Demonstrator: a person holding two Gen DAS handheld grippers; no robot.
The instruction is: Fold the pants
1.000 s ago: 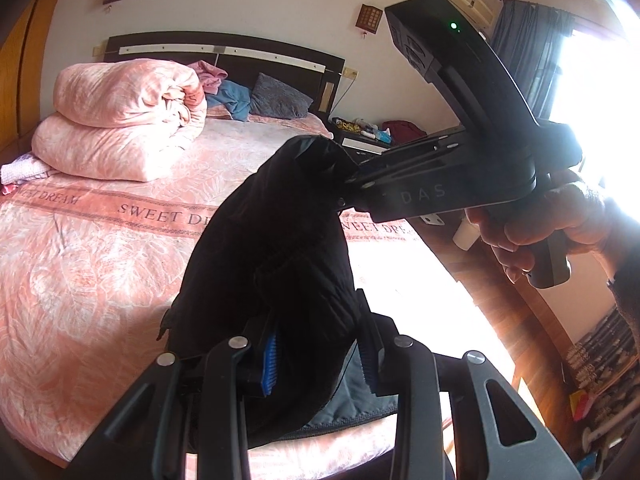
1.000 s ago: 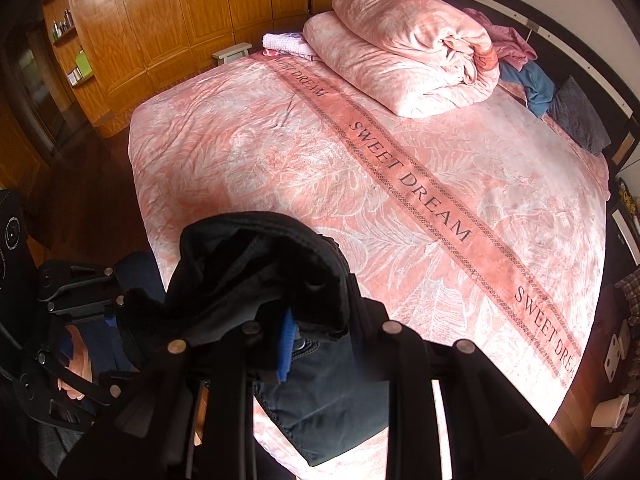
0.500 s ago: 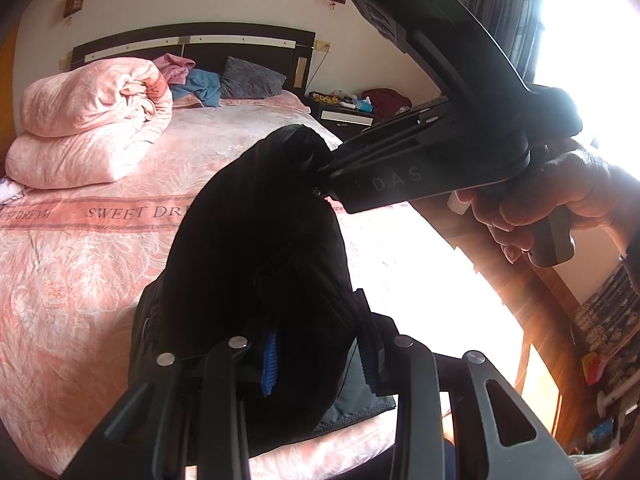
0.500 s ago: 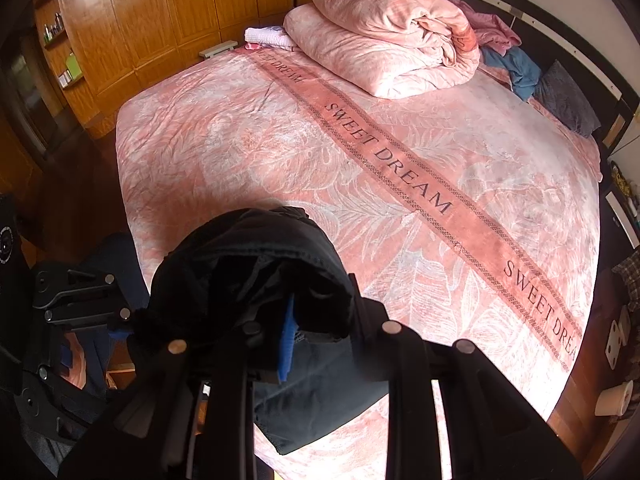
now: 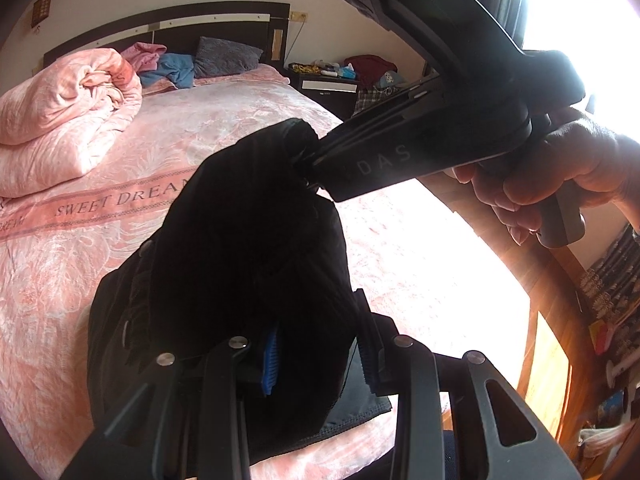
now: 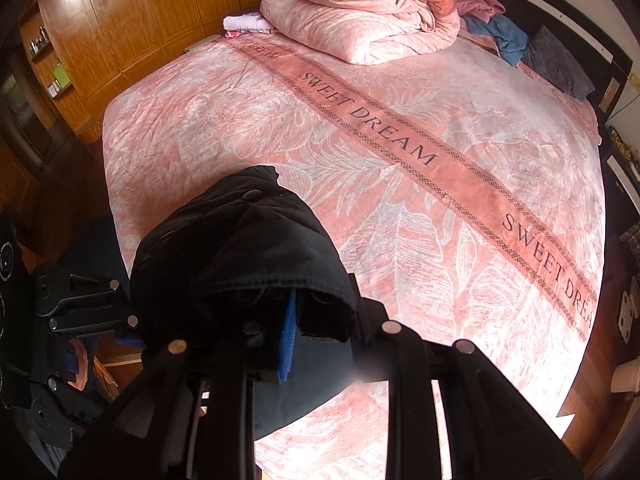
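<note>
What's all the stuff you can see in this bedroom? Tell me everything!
pants: one, black, bunched up and held above the near edge of the bed
bed cover: one, pink with leaf pattern and a "SWEET DREAM" band, spread over the bed
duvet: one, pink, folded in a heap near the headboard
headboard: one, dark, at the far end of the bed
clothes: a small pile, pink and blue, beside the duvet
cushion: one, grey, against the headboard
wardrobe: one, brown wood, along the wall
nightstand: one, dark, cluttered, beside the bed
left gripper: black, blue pads, clamped on the pants
right gripper: black, clamped on the pants
hand: one, holding the right gripper's handle
</note>
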